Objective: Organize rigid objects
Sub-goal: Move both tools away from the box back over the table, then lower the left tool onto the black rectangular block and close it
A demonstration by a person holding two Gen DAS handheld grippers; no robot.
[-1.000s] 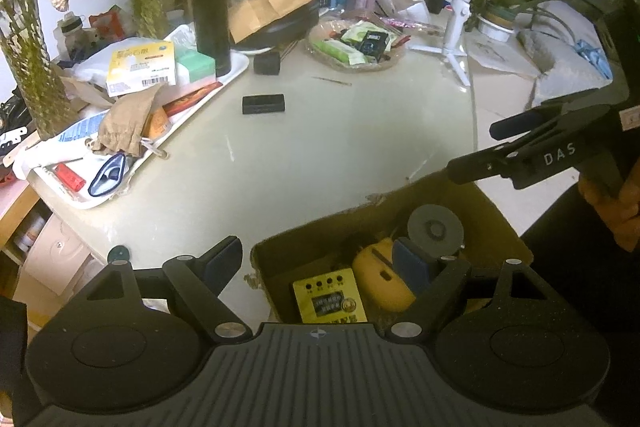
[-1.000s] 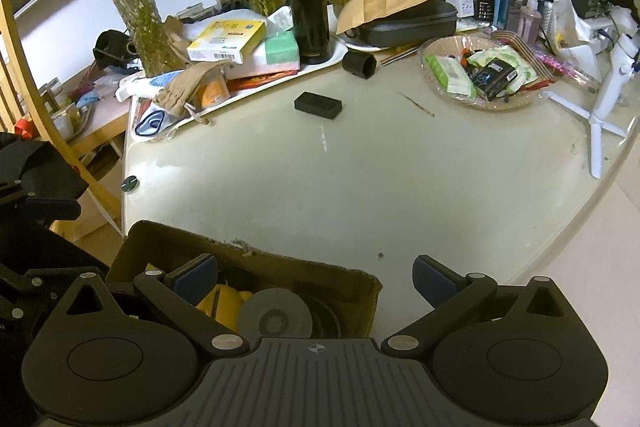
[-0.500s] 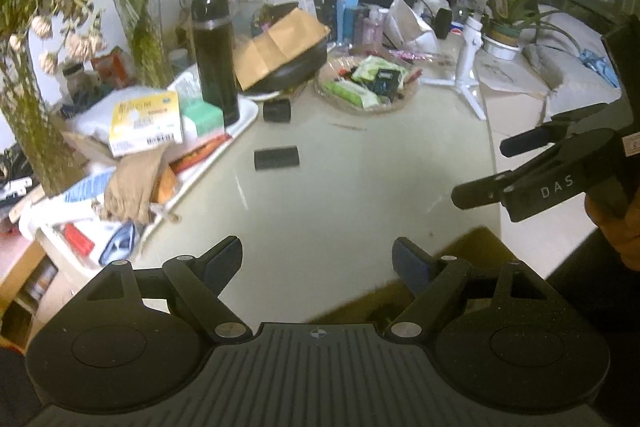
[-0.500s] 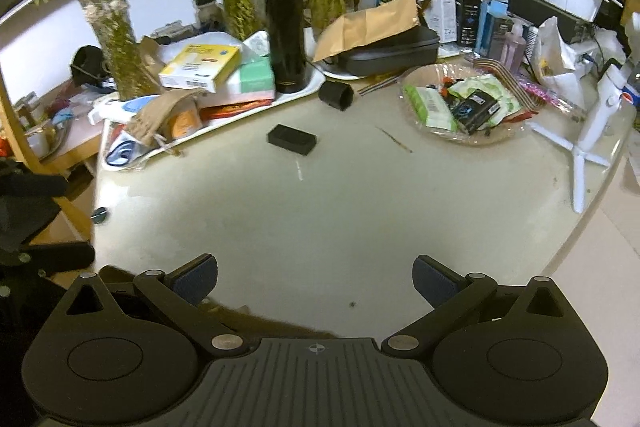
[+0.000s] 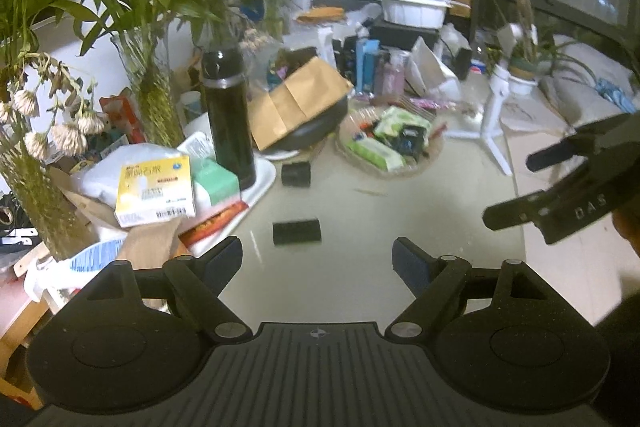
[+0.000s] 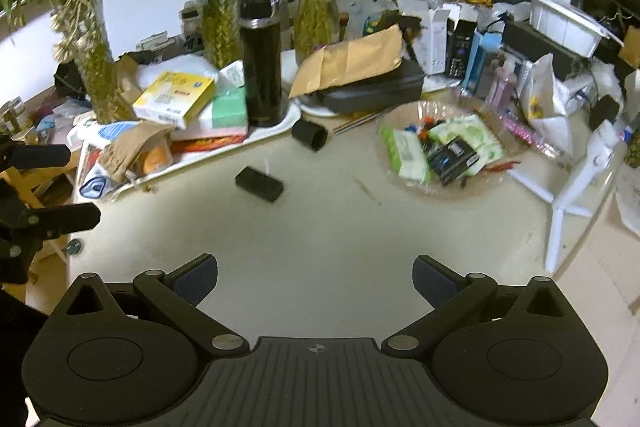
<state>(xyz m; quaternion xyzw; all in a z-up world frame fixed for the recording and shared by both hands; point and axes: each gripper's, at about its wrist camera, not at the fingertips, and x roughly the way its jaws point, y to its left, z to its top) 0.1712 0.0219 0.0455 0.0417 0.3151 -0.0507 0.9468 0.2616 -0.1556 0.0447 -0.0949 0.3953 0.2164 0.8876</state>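
Note:
A small black rectangular block [image 5: 296, 231] lies on the pale table [image 5: 360, 247], just ahead of my open, empty left gripper [image 5: 318, 255]. It also shows in the right wrist view [image 6: 259, 183], well ahead and left of my open, empty right gripper [image 6: 315, 277]. A short black cylinder [image 5: 296, 174] lies on its side beyond the block and shows in the right wrist view [image 6: 309, 134] too. The right gripper appears in the left wrist view [image 5: 560, 195]; the left gripper shows at the left edge of the right wrist view [image 6: 36, 195].
A white tray [image 6: 276, 129] at the left holds a tall black flask [image 6: 261, 67], a yellow box [image 6: 174, 99], a green box and a brown pouch. A glass dish [image 6: 444, 155] of packets sits right. A white tripod [image 6: 576, 179], plant vases and clutter line the back.
Both grippers have risen and moved forward over the table. The cardboard box of objects has dropped out of both views. The black block is nearer the left gripper.

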